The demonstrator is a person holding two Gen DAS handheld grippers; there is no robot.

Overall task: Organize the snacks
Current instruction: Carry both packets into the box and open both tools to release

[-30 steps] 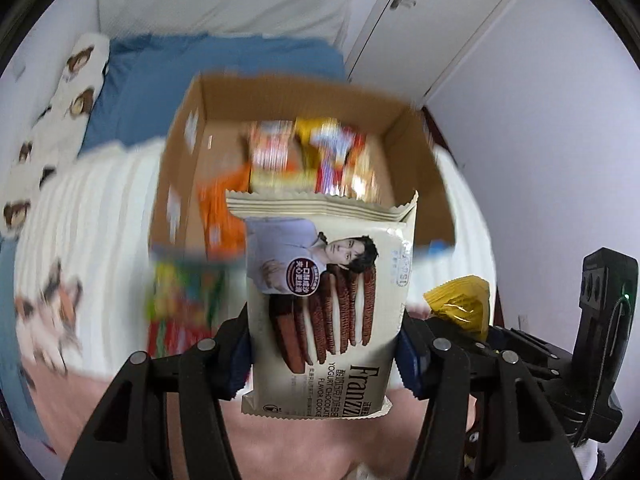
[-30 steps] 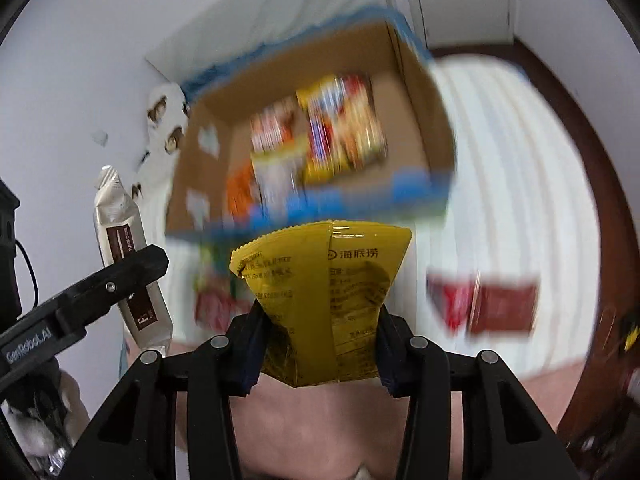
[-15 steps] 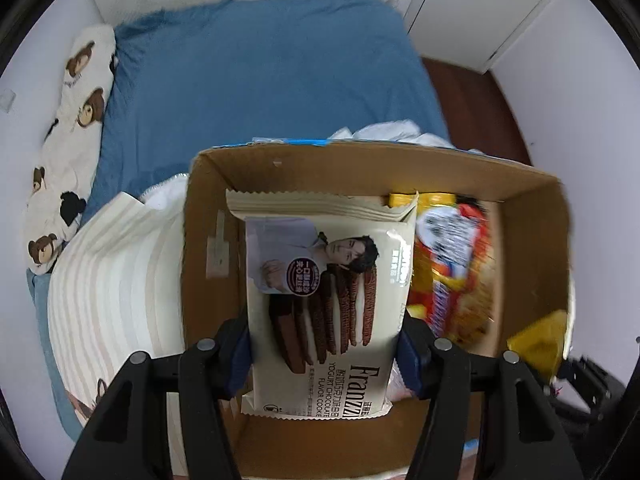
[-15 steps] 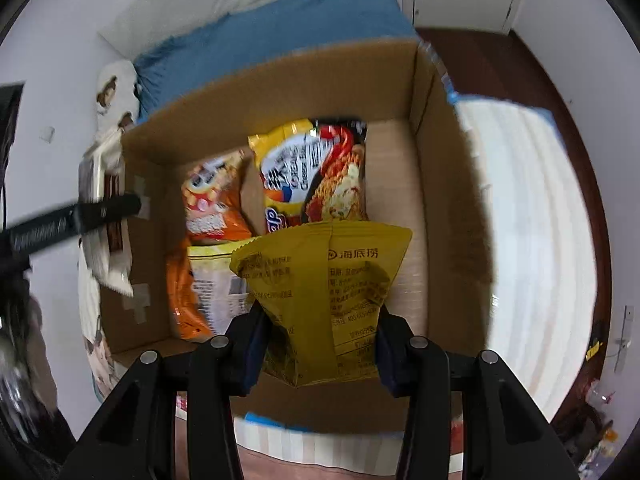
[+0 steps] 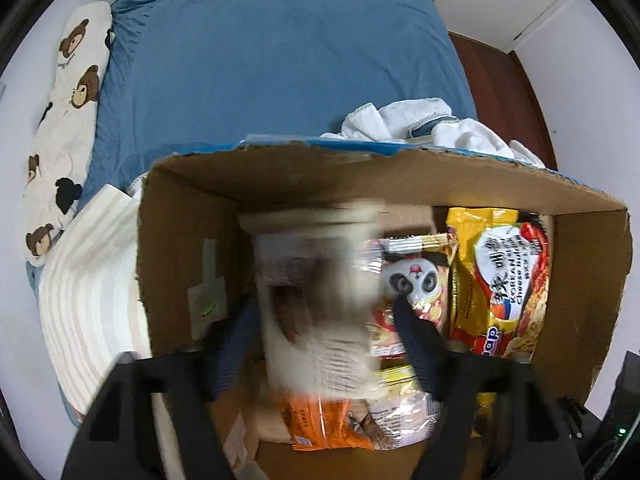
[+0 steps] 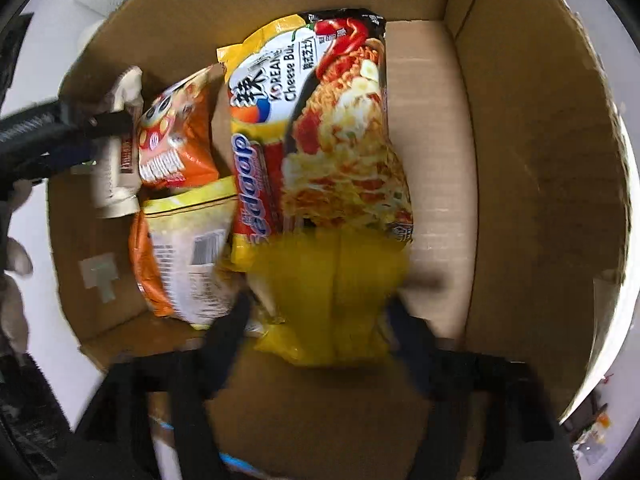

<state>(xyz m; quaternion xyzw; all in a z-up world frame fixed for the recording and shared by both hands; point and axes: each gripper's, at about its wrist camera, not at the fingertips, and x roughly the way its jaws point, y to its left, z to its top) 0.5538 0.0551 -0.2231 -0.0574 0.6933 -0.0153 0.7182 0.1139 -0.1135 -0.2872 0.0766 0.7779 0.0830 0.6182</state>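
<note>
In the left wrist view my left gripper (image 5: pixel 324 316) is open over the cardboard box (image 5: pixel 392 176); the cream cookie packet (image 5: pixel 316 300) is blurred and loose between the spread fingers. In the right wrist view my right gripper (image 6: pixel 320 316) is open inside the box (image 6: pixel 532 160); the yellow snack bag (image 6: pixel 332 300) is blurred between its fingers, next to the Korean cheese noodle pack (image 6: pixel 320 132). The left gripper (image 6: pixel 60 140) and cookie packet (image 6: pixel 116 152) show at the box's left side.
In the box lie a panda snack bag (image 5: pixel 412 280), an orange-and-white packet (image 5: pixel 360 420) and the noodle pack (image 5: pixel 504 280). The box stands on a bed with a blue sheet (image 5: pixel 272 60), a striped blanket (image 5: pixel 88 296), a bear pillow (image 5: pixel 64 120) and white cloth (image 5: pixel 420 120).
Both grippers moved down into the box and opened. The cookie packet and the yellow bag, gripped before, are now loose and blurred between the fingers.
</note>
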